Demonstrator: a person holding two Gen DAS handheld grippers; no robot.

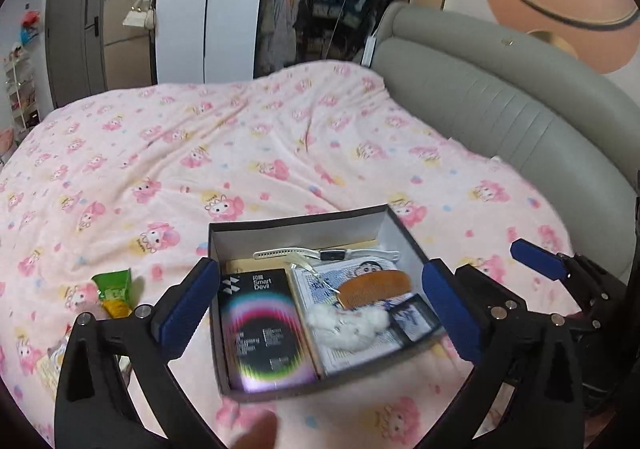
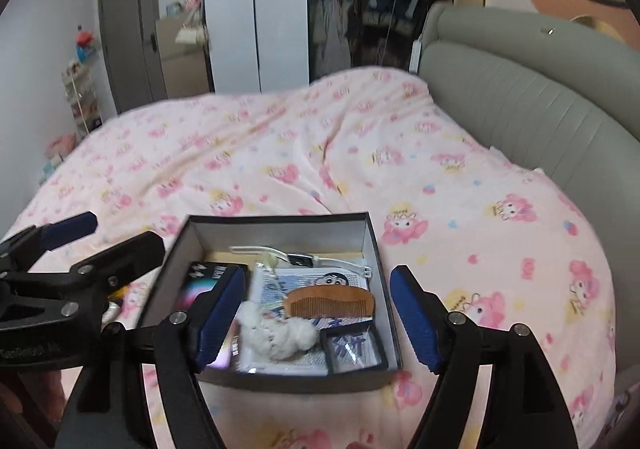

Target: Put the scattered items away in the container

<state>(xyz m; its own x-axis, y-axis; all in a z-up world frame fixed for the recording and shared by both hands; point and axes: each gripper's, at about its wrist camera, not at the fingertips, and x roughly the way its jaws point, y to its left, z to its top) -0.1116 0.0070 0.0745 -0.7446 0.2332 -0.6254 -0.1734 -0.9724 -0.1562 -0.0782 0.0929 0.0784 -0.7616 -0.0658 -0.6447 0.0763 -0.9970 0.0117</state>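
Note:
A dark open box (image 1: 300,222) (image 2: 372,245) sits on the pink bedspread. Inside lie a black Smart Devil package (image 1: 260,325), a white watch (image 1: 328,253) (image 2: 300,259), a wooden comb (image 1: 374,287) (image 2: 332,301), a white fluffy toy (image 1: 348,323) (image 2: 276,333), a printed packet (image 2: 320,277) and a small dark framed card (image 1: 412,317) (image 2: 352,349). My left gripper (image 1: 320,313) is open and empty above the box. My right gripper (image 2: 316,323) is open and empty above the box too. A green and yellow snack packet (image 1: 114,291) lies on the bedspread left of the box.
A grey padded headboard (image 1: 500,97) (image 2: 520,97) runs along the right. A pale packet (image 1: 50,365) lies at the bed's lower left. A wardrobe, a door and shelves stand beyond the bed. The right gripper shows at the right of the left wrist view (image 1: 560,269).

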